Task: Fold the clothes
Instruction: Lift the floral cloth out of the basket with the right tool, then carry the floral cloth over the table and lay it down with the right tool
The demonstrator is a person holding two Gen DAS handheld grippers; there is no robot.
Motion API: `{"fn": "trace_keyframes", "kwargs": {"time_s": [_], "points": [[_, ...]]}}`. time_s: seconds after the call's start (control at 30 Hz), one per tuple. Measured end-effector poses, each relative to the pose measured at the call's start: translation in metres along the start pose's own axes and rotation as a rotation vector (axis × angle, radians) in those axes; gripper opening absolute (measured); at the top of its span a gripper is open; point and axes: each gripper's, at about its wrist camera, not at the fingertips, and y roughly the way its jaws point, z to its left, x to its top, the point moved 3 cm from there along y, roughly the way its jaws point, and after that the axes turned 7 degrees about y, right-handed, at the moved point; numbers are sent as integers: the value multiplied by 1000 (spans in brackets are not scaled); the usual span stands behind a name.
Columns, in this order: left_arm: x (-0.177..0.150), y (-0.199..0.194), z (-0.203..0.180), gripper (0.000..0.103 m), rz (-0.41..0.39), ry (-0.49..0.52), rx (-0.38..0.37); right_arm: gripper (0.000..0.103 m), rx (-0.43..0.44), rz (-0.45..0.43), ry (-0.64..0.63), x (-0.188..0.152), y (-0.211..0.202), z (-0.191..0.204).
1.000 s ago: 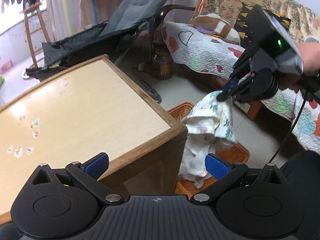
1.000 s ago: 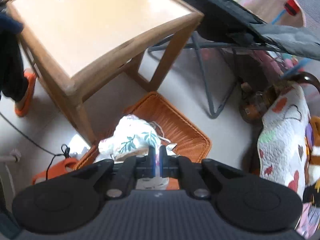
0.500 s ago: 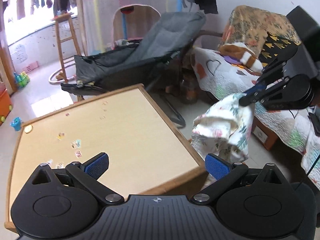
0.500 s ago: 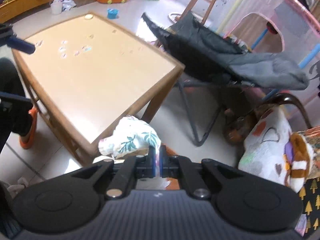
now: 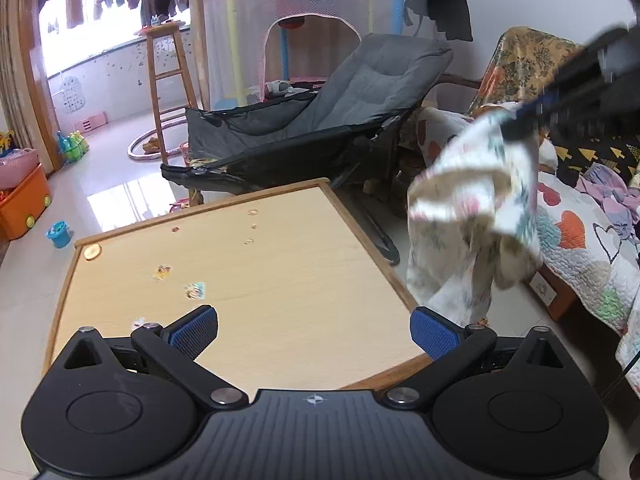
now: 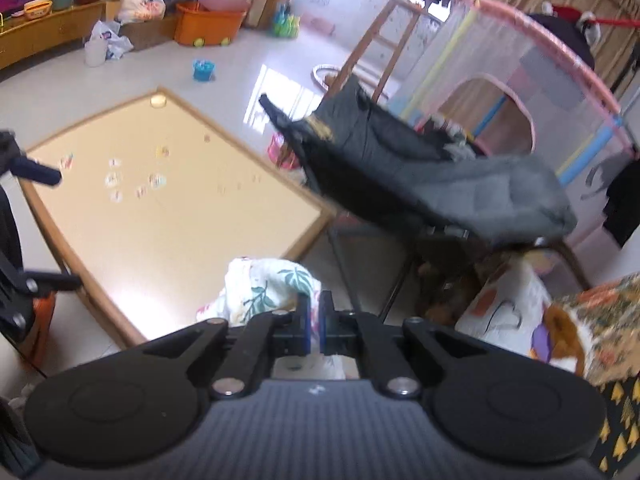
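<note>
The right gripper (image 6: 315,322) is pinching the floral garment (image 5: 472,216) by one edge, its jaws closed nearly flat on the thin fabric, so the cloth is hanging free in a crumpled bunch beside the near corner of the wooden table (image 5: 280,264), clear of the tabletop. Judgement: a single-point pinch is letting gravity pull the bunch open, and is bringing it within reach of the other tool. The left gripper (image 5: 314,330) is hovering low over the table's near edge with its jaws spread wide and nothing between the blue pads (image 5: 194,330); probably it is waiting to take a second edge so the piece can be spread flat. The tabletop is carrying only small stickers (image 5: 196,291), leaving room for folding. No brand, label or legible writing is showing; sticker prints are too small to read.
</note>
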Motion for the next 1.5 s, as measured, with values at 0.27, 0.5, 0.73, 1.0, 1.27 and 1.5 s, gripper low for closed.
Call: {"fn": "trace_keyframes", "kwargs": {"time_s": [0.27, 0.5, 0.73, 1.0, 1.27, 1.5], "points": [[11, -4, 41, 103, -15, -37, 18, 3, -8, -89, -27, 59, -28, 3], [14, -7, 57, 103, -36, -34, 68, 3, 24, -166, -46, 94, -42, 13], [-1, -16, 75, 103, -26, -41, 90, 3, 81, -221, -99, 121, -56, 37], [-24, -33, 100, 103, -18, -63, 146, 3, 172, -161, -197, 120, -24, 92], [-57, -54, 118, 103, 16, -98, 181, 3, 300, -88, -250, 115, 29, 164], [-87, -60, 139, 103, 58, -125, 207, 3, 404, -48, -251, 123, 66, 214]]}}
